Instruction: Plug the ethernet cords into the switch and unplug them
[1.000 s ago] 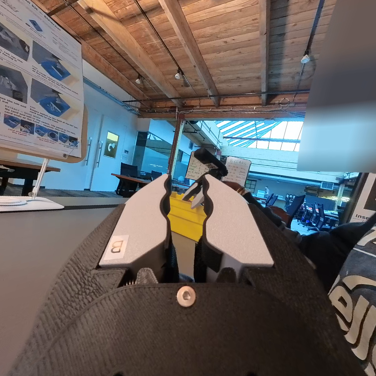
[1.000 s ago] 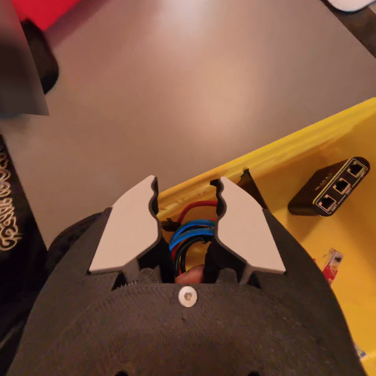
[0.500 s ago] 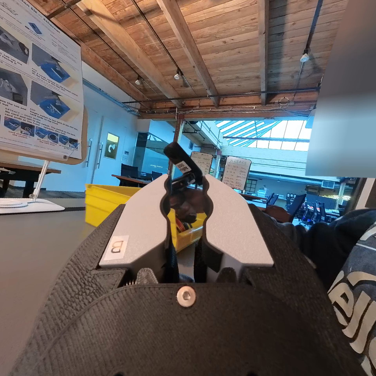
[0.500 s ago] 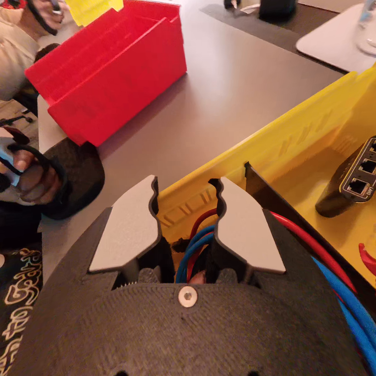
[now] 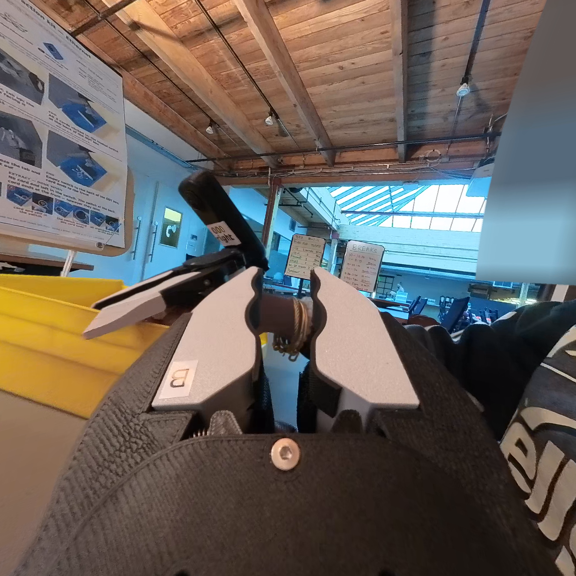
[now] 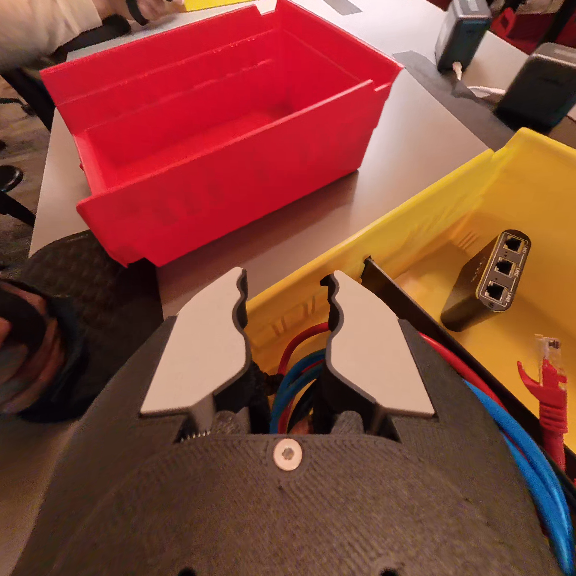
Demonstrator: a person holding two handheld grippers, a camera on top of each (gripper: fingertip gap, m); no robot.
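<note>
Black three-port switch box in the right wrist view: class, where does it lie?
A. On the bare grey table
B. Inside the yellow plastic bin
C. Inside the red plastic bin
B: the black three-port switch box rests on the floor of the yellow plastic bin, ports empty.

Overhead runs a wooden plank ceiling (image 5: pixel 311 78) with heavy beams and small track spotlights (image 5: pixel 269 120). Far ahead of the gripper, a skylight (image 5: pixel 414 208) lets in bright daylight over an open office with dark chairs (image 5: pixel 452 311) and desks. Two whiteboards (image 5: pixel 361 261) stand in the middle distance. To the left a pale blue wall (image 5: pixel 149 193) holds a door. The surface (image 6: pixel 420 137) is smooth and grey-brown.
</note>
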